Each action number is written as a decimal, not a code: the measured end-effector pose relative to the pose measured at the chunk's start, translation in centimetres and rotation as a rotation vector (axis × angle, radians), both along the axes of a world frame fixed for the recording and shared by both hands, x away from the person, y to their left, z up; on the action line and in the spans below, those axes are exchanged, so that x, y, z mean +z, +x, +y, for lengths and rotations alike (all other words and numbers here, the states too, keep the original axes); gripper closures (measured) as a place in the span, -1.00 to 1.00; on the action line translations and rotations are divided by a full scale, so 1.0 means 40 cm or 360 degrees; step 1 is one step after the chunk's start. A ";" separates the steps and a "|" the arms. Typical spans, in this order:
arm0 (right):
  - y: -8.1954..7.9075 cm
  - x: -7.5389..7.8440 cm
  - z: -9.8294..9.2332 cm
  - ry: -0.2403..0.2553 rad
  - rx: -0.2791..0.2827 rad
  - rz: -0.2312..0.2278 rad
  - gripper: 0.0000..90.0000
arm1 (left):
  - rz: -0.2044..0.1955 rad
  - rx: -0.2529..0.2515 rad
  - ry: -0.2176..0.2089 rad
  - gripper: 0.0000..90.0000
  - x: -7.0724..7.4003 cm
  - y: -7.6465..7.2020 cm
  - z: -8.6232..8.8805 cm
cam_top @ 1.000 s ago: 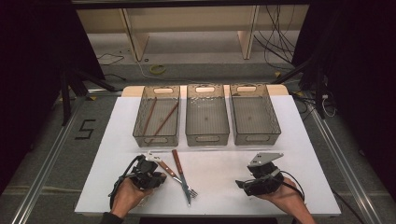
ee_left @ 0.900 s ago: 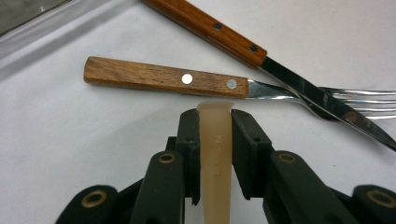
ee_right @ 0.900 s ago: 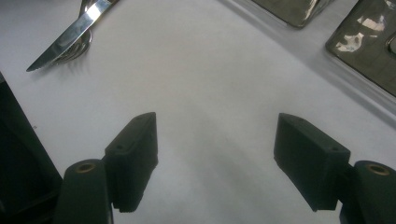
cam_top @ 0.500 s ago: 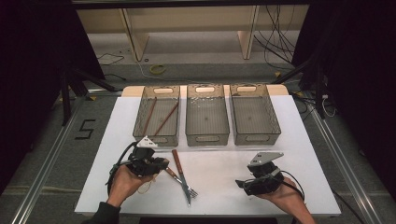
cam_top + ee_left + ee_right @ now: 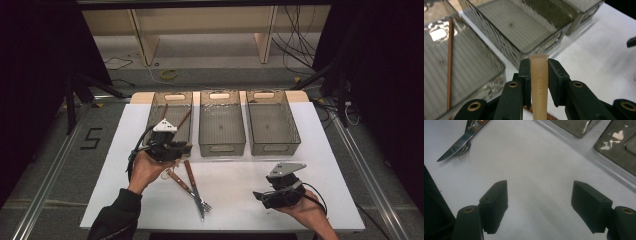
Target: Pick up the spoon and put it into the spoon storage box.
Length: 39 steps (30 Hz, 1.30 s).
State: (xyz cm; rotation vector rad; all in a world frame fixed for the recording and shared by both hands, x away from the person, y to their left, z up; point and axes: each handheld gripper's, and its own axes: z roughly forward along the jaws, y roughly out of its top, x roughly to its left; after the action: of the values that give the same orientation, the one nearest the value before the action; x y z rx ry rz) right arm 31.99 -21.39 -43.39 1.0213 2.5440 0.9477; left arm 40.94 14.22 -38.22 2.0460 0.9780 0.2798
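The left gripper [image 5: 539,67] is clamping a pale utensil handle [image 5: 539,82], its two pads pressing the flat sides with the handle's end poking just past the fingertips; in the high view that gripper [image 5: 167,145] is hanging over the near end of the left bin [image 5: 170,98]. The middle bin [image 5: 524,30] is lying just ahead of the fingers, and the left bin, with a thin brown stick [image 5: 449,62] in it, is off to their left side. To do this step well, I judge the person should be keeping the squeeze steady, carrying the handle clear above the bin rim, lining its length with the bin's long side, and lowering close to the floor before letting the pads part. The right gripper [image 5: 541,202] is resting with its fingers wide apart over bare white table [image 5: 531,157], nothing between them, a knife and fork [image 5: 461,142] well ahead to their left
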 end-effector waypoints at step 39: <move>0.000 -0.002 -0.011 0.0025 0.0007 -0.0015 -0.33 | -0.0163 0.0099 -0.0227 0.63 0.052 0.271 -0.181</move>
State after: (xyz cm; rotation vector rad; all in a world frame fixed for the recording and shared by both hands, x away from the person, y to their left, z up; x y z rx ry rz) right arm 32.00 -21.82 -43.47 1.0140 2.5362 0.9730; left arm 51.78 6.97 -36.13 1.8561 0.9717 0.3351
